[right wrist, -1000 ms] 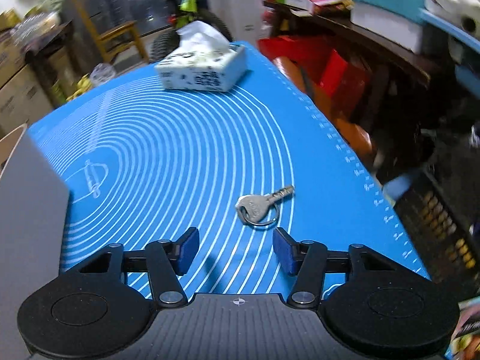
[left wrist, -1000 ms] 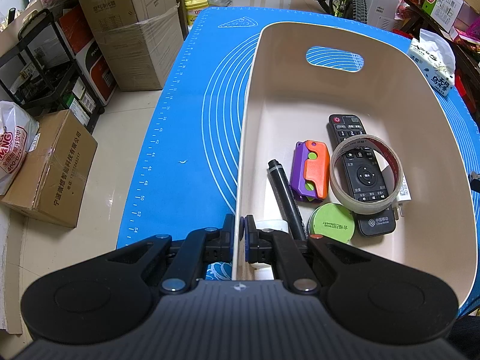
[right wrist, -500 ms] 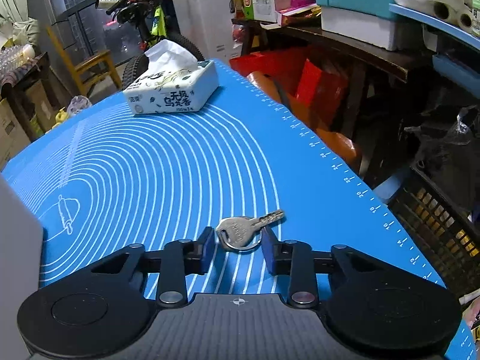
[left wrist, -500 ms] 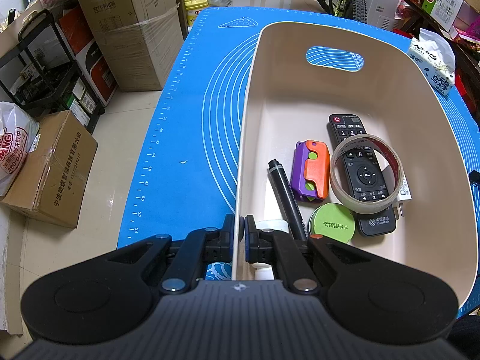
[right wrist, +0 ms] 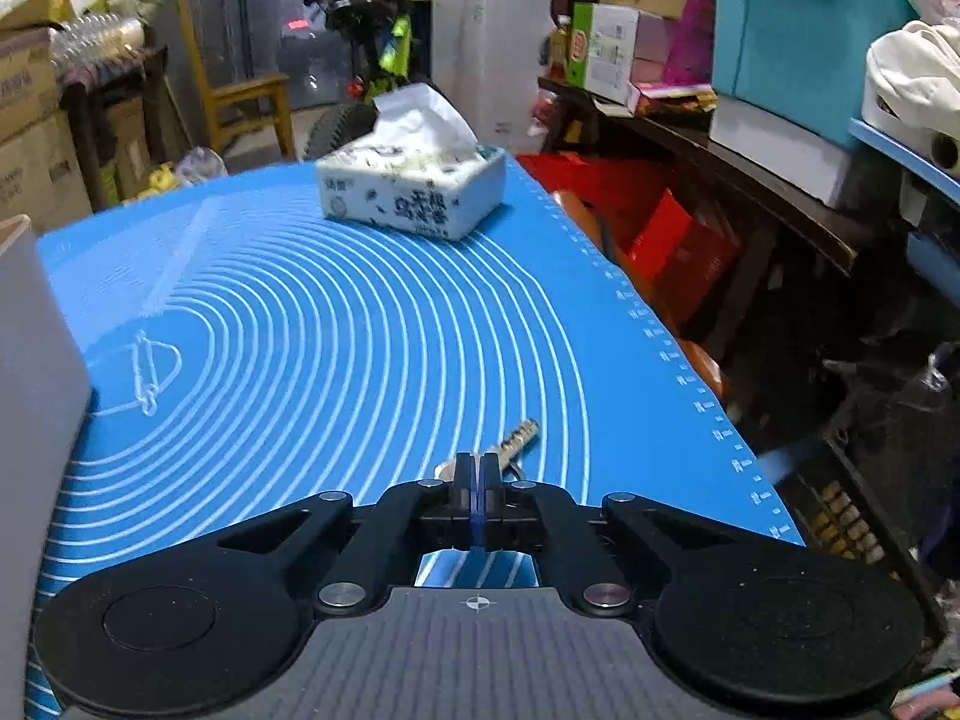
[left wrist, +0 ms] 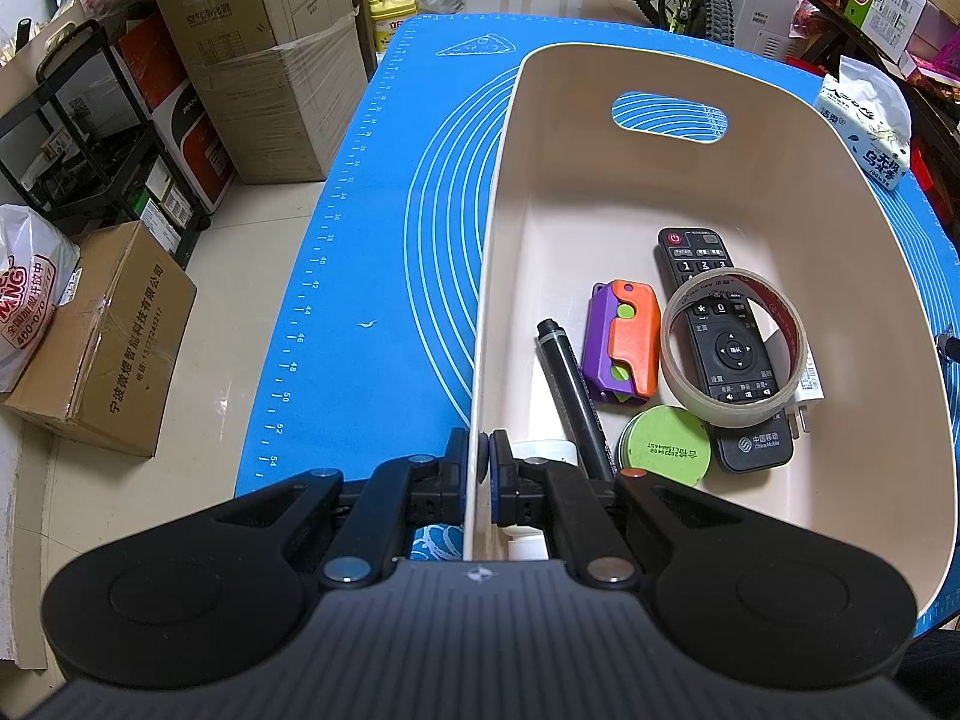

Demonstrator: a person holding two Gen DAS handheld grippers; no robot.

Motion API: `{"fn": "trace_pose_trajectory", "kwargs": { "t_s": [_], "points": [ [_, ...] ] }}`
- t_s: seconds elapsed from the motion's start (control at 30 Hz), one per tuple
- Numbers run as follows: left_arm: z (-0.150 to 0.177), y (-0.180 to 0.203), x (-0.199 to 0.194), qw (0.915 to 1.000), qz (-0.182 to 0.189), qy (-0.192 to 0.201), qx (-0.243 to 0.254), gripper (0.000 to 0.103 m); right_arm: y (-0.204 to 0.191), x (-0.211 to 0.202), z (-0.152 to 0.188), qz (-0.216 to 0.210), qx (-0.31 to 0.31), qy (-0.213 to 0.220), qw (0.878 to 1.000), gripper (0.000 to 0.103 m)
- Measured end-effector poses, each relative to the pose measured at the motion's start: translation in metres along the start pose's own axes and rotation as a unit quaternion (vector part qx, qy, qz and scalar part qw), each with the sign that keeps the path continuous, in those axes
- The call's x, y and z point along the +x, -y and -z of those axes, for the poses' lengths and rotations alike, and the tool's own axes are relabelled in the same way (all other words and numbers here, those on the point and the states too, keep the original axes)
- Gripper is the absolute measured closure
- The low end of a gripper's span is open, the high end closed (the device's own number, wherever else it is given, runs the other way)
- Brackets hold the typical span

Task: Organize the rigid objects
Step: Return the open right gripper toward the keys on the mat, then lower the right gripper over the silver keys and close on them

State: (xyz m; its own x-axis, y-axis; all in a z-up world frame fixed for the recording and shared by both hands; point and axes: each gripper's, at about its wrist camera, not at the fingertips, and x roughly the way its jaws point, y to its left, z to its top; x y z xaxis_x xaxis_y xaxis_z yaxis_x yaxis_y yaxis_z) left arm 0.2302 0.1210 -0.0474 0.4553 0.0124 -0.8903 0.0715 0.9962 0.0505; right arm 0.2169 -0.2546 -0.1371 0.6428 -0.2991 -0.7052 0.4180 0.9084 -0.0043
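Note:
My left gripper (left wrist: 478,461) is shut on the near left wall of a cream bin (left wrist: 840,228) on the blue mat. In the bin lie a black remote (left wrist: 714,324), a tape roll (left wrist: 733,348) over it, a purple and orange toy (left wrist: 621,339), a black marker (left wrist: 570,390), a green tin (left wrist: 663,447) and a white charger (left wrist: 807,387). My right gripper (right wrist: 475,477) is shut on a silver key (right wrist: 517,437) with a ring, its blade sticking out forward over the mat (right wrist: 336,324). The bin wall (right wrist: 30,336) shows at the left.
A tissue pack (right wrist: 414,192) stands at the mat's far end, also in the left wrist view (left wrist: 864,132). The mat's right edge drops off to red boxes (right wrist: 672,228) and a dark crate (right wrist: 864,480). Cardboard boxes (left wrist: 102,336) sit on the floor at left.
My right gripper went from open around the key to shut on it, and the view tilted up. The left gripper and the bin have not moved.

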Motion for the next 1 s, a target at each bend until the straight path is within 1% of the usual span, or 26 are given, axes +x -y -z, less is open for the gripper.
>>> {"fn": "trace_pose_trajectory", "kwargs": {
  "t_s": [0.03, 0.07, 0.13, 0.17, 0.27, 0.33, 0.4, 0.43, 0.47, 0.53, 0.6, 0.67, 0.73, 0.8, 0.87, 0.93, 0.97, 1.0],
  "points": [
    [0.000, 0.000, 0.000, 1.0000, 0.000, 0.000, 0.000, 0.095, 0.002, -0.001, 0.000, 0.009, 0.014, 0.001, 1.000, 0.078],
    [0.000, 0.000, 0.000, 1.0000, 0.000, 0.000, 0.000, 0.095, 0.004, -0.002, 0.001, 0.018, 0.026, 0.001, 0.999, 0.057],
    [0.000, 0.000, 0.000, 1.0000, 0.000, 0.000, 0.000, 0.095, 0.007, -0.003, 0.003, 0.030, 0.037, 0.001, 0.999, 0.041],
    [0.000, 0.000, 0.000, 1.0000, 0.000, 0.000, 0.000, 0.095, 0.008, -0.002, 0.004, 0.031, 0.042, -0.003, 0.999, 0.041],
    [0.000, 0.000, 0.000, 1.0000, 0.000, 0.000, 0.000, 0.095, 0.013, 0.004, 0.006, 0.016, 0.078, -0.022, 0.997, 0.041],
    [0.000, 0.000, 0.000, 1.0000, 0.000, 0.000, 0.000, 0.095, 0.010, 0.005, 0.007, 0.013, 0.087, -0.019, 0.996, 0.042],
    [0.000, 0.000, 0.000, 1.0000, 0.000, 0.000, 0.000, 0.095, 0.006, 0.006, 0.008, 0.015, 0.083, -0.013, 0.996, 0.046],
    [0.000, 0.000, 0.000, 1.0000, 0.000, 0.000, 0.000, 0.095, 0.005, 0.007, 0.008, 0.016, 0.082, -0.010, 0.996, 0.049],
    [0.000, 0.000, 0.000, 1.0000, 0.000, 0.000, 0.000, 0.095, 0.005, 0.007, 0.008, 0.011, 0.081, -0.005, 0.997, 0.057],
    [0.000, 0.000, 0.000, 1.0000, 0.000, 0.000, 0.000, 0.095, 0.002, 0.009, 0.007, 0.000, 0.071, 0.000, 0.997, 0.064],
    [0.000, 0.000, 0.000, 1.0000, 0.000, 0.000, 0.000, 0.095, -0.002, 0.010, 0.005, 0.008, 0.058, 0.005, 0.998, 0.064],
    [0.000, 0.000, 0.000, 1.0000, 0.000, 0.000, 0.000, 0.095, -0.001, 0.011, 0.002, 0.013, 0.060, 0.007, 0.998, 0.064],
    [0.000, 0.001, 0.000, 1.0000, 0.000, 0.000, 0.000, 0.095, 0.002, 0.011, 0.001, 0.011, 0.074, 0.007, 0.997, 0.064],
    [0.000, 0.001, 0.000, 1.0000, 0.000, 0.000, 0.000, 0.095, 0.007, 0.012, 0.000, 0.008, 0.098, 0.004, 0.995, 0.058],
    [0.000, 0.001, 0.000, 1.0000, 0.000, 0.000, 0.000, 0.095, 0.013, 0.015, 0.000, 0.005, 0.117, 0.002, 0.993, 0.057],
    [0.000, 0.001, 0.000, 1.0000, 0.000, 0.000, 0.000, 0.095, 0.014, 0.015, -0.001, 0.000, 0.113, 0.007, 0.994, 0.073],
    [0.000, 0.001, 0.000, 1.0000, 0.000, 0.000, 0.000, 0.095, 0.011, 0.014, -0.002, 0.013, 0.097, 0.009, 0.995, 0.082],
    [0.000, 0.001, 0.000, 1.0000, 0.000, 0.000, 0.000, 0.095, 0.010, 0.014, -0.003, 0.018, 0.087, 0.009, 0.996, 0.088]
  ]
}}
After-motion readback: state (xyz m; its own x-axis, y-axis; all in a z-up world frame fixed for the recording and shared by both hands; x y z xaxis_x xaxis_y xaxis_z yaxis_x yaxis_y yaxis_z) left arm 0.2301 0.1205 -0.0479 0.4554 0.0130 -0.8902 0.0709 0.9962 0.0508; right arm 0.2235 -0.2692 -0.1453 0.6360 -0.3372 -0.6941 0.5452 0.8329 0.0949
